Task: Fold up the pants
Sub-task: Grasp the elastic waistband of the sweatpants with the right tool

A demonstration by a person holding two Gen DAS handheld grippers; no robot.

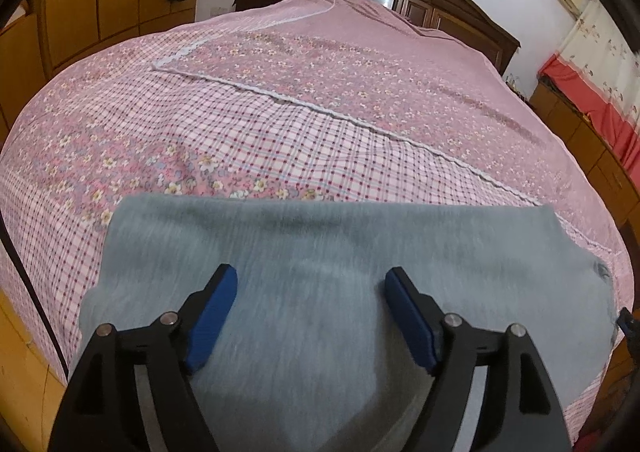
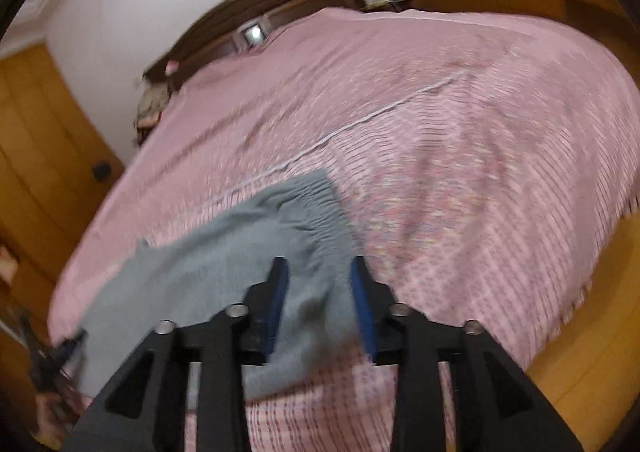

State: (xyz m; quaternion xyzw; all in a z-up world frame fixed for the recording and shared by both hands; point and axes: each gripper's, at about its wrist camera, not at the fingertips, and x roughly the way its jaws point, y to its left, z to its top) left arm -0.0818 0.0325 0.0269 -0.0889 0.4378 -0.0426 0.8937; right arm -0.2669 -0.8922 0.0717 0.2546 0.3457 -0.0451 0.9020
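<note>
The grey knit pants (image 1: 320,264) lie flat along the near edge of the bed (image 1: 280,123), elastic waistband (image 2: 320,207) toward its right side. The left gripper (image 1: 311,316) hangs over them, jaws spread wide and empty; the right gripper (image 2: 319,300) is parted too, pads apparently off the cloth. Soft, light and limp, the fabric will sag; pinching the thicker waistband or a folded edge looks safest.
</note>
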